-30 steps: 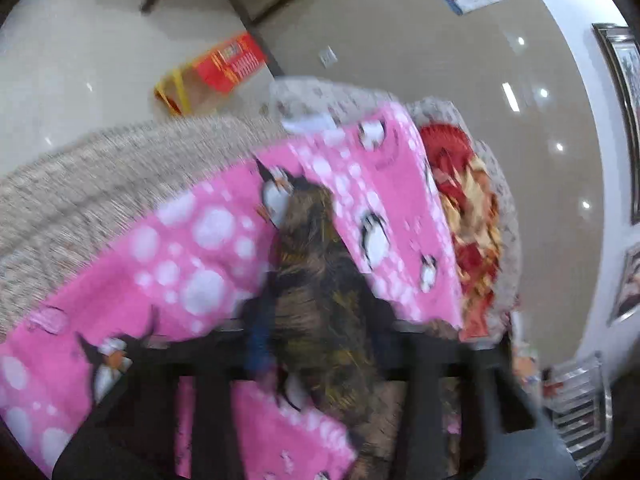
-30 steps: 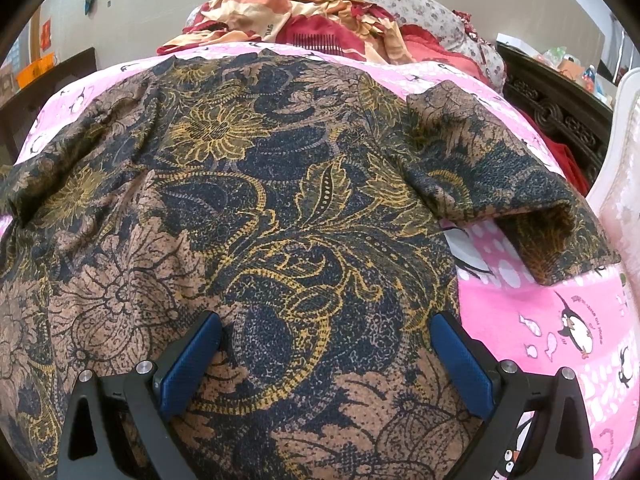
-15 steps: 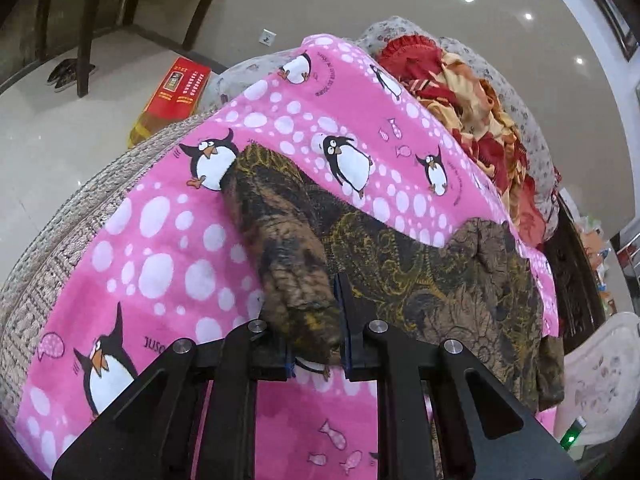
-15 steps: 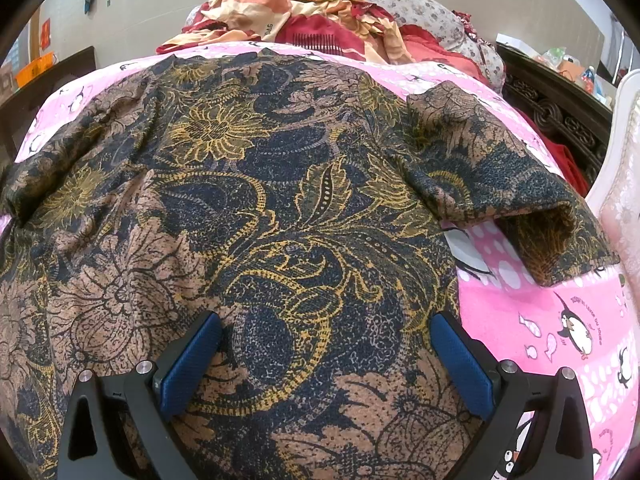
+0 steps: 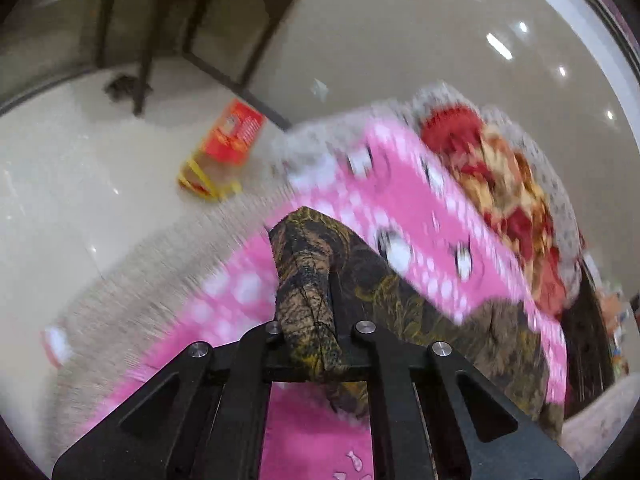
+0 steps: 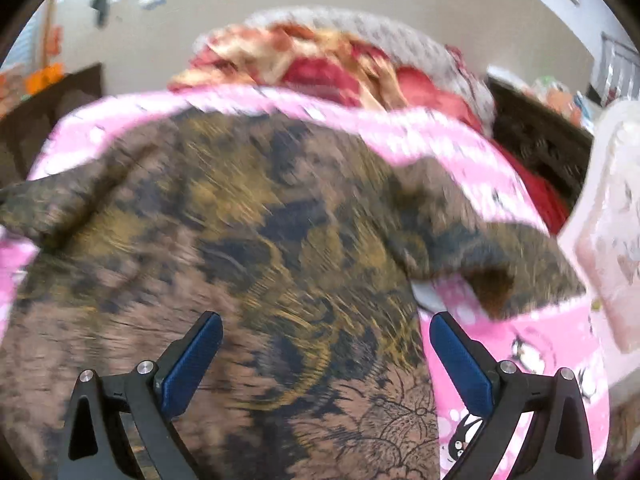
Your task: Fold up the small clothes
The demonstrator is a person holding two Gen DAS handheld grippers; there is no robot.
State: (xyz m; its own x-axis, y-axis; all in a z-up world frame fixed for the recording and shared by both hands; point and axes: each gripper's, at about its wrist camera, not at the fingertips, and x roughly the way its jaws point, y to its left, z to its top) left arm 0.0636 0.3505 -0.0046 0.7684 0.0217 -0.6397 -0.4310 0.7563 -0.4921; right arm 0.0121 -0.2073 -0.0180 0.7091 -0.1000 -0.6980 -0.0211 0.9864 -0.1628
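A dark floral garment with brown and gold print lies spread on a pink penguin blanket. My left gripper has its jaws closing on a bunched fold of the garment, which stands up between the fingers and trails off to the right. In the right wrist view, my right gripper hangs open above the garment, its blue pads wide apart with nothing gripped. Its right pad is over the pink blanket beside the garment's edge. Both views are blurred by motion.
A red and gold cloth pile lies at the far end of the bed. A dark wooden frame and a pale chair stand to the right. On the floor to the left are a red box and dark table legs.
My left gripper has closed on the garment's fold and lifted it off the blanket. My right gripper has risen, still open, and the garment's edge now lies between its pads.
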